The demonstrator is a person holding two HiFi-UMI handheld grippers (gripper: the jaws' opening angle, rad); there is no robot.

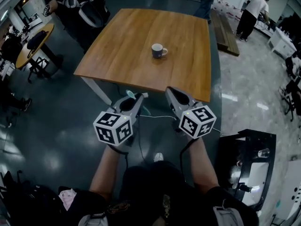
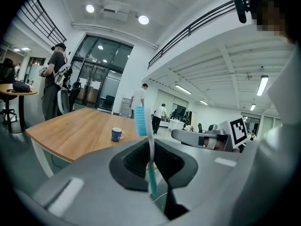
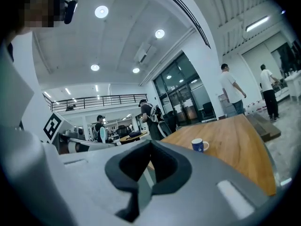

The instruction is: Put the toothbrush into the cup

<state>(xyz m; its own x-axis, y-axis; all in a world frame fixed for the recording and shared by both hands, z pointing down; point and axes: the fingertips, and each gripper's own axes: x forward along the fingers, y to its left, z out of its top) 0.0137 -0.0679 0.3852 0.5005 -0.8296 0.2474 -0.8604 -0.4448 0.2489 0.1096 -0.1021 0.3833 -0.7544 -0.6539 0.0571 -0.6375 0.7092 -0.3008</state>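
Clamping the toothbrush upright, bristle head above the pads, the left claw hovers short of the table's near edge; the head view shows only a teal sliver of that brush. The blue cup stands mid-table, well apart from both claws. The right claw, seen in its own view, has its jaws together on nothing.

Left gripper, at lower centre of the head view, is clamping a toothbrush upright. Right gripper, just beside it, is sitting with jaws closed, empty. Both are pointing up-frame.
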